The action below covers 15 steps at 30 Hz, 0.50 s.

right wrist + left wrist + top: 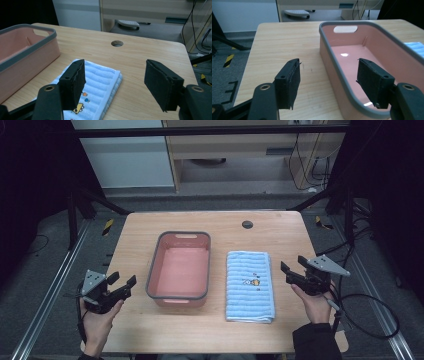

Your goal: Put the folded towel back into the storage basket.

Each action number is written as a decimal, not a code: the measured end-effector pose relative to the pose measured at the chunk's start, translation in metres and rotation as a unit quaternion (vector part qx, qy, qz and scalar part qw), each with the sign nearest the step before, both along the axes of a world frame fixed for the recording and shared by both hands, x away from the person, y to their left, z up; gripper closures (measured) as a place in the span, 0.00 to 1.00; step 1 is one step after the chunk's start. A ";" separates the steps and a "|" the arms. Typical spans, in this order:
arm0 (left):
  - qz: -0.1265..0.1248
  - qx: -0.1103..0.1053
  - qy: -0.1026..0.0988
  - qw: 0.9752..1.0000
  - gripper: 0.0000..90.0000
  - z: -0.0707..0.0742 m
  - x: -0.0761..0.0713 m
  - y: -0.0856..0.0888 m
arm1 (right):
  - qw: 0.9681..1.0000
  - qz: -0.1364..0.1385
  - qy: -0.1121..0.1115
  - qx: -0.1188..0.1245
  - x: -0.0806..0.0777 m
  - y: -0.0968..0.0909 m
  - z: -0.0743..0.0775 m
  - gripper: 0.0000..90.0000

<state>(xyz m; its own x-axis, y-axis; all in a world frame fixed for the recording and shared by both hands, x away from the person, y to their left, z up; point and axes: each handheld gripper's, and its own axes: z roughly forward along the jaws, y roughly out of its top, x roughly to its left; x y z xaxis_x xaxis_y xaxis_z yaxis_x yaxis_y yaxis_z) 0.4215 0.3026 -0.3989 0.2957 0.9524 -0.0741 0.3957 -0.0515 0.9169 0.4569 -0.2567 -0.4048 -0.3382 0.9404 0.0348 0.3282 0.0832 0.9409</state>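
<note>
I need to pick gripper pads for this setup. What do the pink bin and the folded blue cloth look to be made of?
The pink rectangular bin with a grey rim looks like smooth moulded plastic: its floor shows glossy light reflections and it has a cut-out handle. The folded light-blue ribbed cloth looks like soft terry towelling, matte, with raised ribs and a small cartoon print. The exact fibre can't be told.

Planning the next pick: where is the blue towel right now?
In the high view the folded blue towel lies flat on the table, right of the pink bin and left of the right gripper.
</note>
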 end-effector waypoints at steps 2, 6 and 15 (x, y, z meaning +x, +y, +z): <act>-0.003 -0.001 -0.003 1.000 0.38 0.003 0.000 -0.002 | 1.000 0.004 -0.001 0.002 0.002 0.001 0.002 0.37; -0.018 -0.003 -0.021 1.000 0.39 0.017 0.002 -0.016 | 1.000 0.011 -0.005 0.000 0.004 0.004 0.009 0.37; -0.050 0.004 -0.042 0.998 0.39 0.033 0.000 -0.046 | 1.000 0.018 -0.013 0.004 0.006 0.008 0.021 0.36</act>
<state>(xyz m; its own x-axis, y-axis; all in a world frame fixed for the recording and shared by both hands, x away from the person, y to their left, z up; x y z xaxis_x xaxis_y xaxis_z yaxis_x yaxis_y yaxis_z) 0.4213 0.2568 -0.3657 0.3939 0.9184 -0.0374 0.3098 -0.0943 0.9461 0.4628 -0.2489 -0.3838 -0.3733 0.9271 0.0329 0.3007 0.0874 0.9497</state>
